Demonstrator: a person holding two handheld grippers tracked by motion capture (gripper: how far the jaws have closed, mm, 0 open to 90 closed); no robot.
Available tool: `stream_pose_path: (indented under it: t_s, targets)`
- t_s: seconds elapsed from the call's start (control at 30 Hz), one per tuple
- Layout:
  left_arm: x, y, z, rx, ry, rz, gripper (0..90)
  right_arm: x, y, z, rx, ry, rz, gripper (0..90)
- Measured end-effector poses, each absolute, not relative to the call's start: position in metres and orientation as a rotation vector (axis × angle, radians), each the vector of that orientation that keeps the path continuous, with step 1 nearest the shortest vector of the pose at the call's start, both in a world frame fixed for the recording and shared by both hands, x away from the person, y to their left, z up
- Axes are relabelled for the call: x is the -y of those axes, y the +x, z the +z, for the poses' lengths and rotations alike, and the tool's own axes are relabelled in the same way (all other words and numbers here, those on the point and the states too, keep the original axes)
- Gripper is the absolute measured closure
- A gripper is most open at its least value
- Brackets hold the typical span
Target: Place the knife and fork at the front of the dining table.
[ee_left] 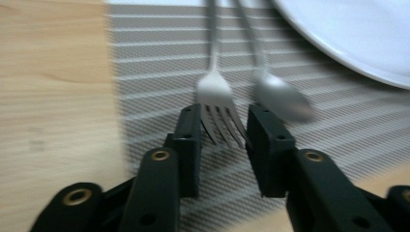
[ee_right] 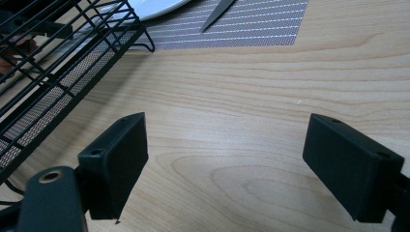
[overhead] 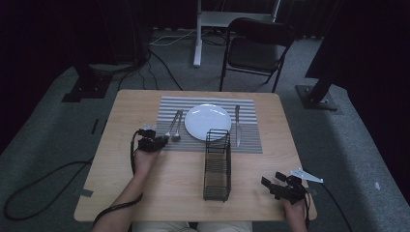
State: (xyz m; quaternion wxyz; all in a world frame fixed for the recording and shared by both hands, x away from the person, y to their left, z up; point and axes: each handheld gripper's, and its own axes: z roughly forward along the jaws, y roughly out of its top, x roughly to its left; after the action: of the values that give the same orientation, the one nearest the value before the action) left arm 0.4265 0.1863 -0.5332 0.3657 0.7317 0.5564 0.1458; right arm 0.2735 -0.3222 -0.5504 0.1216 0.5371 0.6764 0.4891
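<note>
The fork (ee_left: pixel 220 104) is lying on the striped placemat (ee_left: pixel 159 72), just left of the white plate (ee_left: pixel 358 38), with the spoon (ee_left: pixel 280 99) between fork and plate. The left gripper (ee_left: pixel 223 130) is straddling the fork's tines, its jaws narrowly apart and not pressing them. The right gripper (ee_right: pixel 225 159) is resting with jaws wide apart over bare table (ee_right: pixel 241 96), well away from the plate, beside the wire rack (ee_right: pixel 53 72).

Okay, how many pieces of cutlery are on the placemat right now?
3. The fork and the spoon lie side by side left of the plate; the knife lies right of it. None seems hidden.
</note>
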Motion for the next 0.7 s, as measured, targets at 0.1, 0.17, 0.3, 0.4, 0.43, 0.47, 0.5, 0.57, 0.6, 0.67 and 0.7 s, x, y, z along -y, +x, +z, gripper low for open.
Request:
stream_pose_path:
  t_s: [0.1, 0.17, 0.3, 0.4, 0.43, 0.47, 0.5, 0.57, 0.6, 0.67, 0.7]
  targets:
    - [-0.185, 0.418, -0.528, -1.399, 1.892, 0.368, 59.5, 0.322, 0.273, -0.550, -1.974, 1.570, 1.429, 15.6]
    - [-0.187, 0.414, -0.523, -1.395, 1.902, 0.396, 55.2, 0.322, 0.274, -0.550, -1.975, 1.568, 1.429, 15.6]
    - [-0.196, 0.420, -0.514, -1.385, 1.857, 0.447, 52.8, 0.322, 0.274, -0.551, -1.975, 1.572, 1.428, 15.6]
    - [-0.197, 0.436, -0.511, -1.360, 1.810, 0.461, 52.7, 0.322, 0.274, -0.551, -1.979, 1.572, 1.426, 15.6]
    - [-0.195, 0.442, -0.511, -1.349, 1.807, 0.468, 52.7, 0.322, 0.274, -0.551, -1.978, 1.573, 1.426, 15.6]
    - [-0.193, 0.449, -0.511, -1.356, 1.812, 0.477, 52.7, 0.323, 0.274, -0.551, -1.977, 1.574, 1.429, 15.6]
    - [-0.191, 0.456, -0.512, -1.358, 1.806, 0.464, 52.7, 0.323, 0.274, -0.551, -1.977, 1.574, 1.430, 15.6]
    - [-0.184, 0.467, -0.515, -1.364, 1.819, 0.470, 52.7, 0.323, 0.274, -0.551, -1.977, 1.575, 1.430, 15.6]
    - [-0.180, 0.472, -0.517, -1.373, 1.839, 0.478, 52.8, 0.323, 0.274, -0.551, -1.978, 1.576, 1.430, 15.6]
    - [-0.175, 0.481, -0.521, -1.377, 1.857, 0.470, 52.9, 0.323, 0.274, -0.551, -1.978, 1.575, 1.432, 15.6]
    - [-0.172, 0.484, -0.523, -1.386, 1.873, 0.491, 53.1, 0.323, 0.274, -0.551, -1.979, 1.576, 1.433, 15.6]
